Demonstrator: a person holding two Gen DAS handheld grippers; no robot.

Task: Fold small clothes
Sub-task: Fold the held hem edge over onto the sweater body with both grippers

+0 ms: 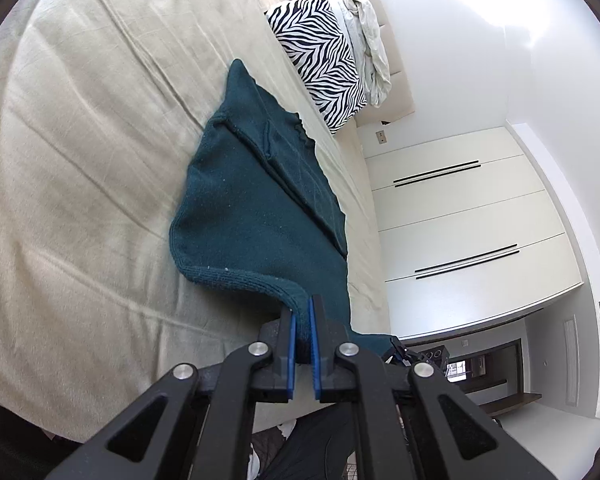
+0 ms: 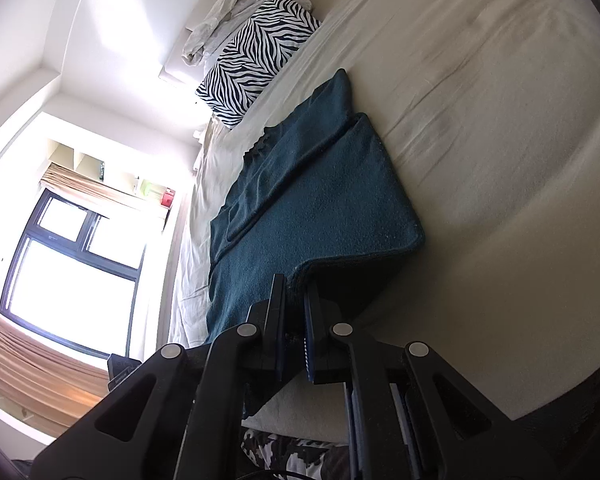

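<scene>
While both jaws pinch the teal sweater's [image 1: 256,208] hem, cream bed [image 1: 80,140] meets white wardrobe [image 1: 472,220].

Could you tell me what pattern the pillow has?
Black-and-white zebra stripes on the pillow, clearest from the left wrist.

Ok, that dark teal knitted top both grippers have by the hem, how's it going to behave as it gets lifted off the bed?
Probably floppy: the teal top already sags between the left gripper and the right gripper. Its thick knit looks fairly heavy for its size, so expect drooping. It likely won't slip, since the ribbed hem is pinched between the pads. The far end may drag across the bed sheet.
</scene>
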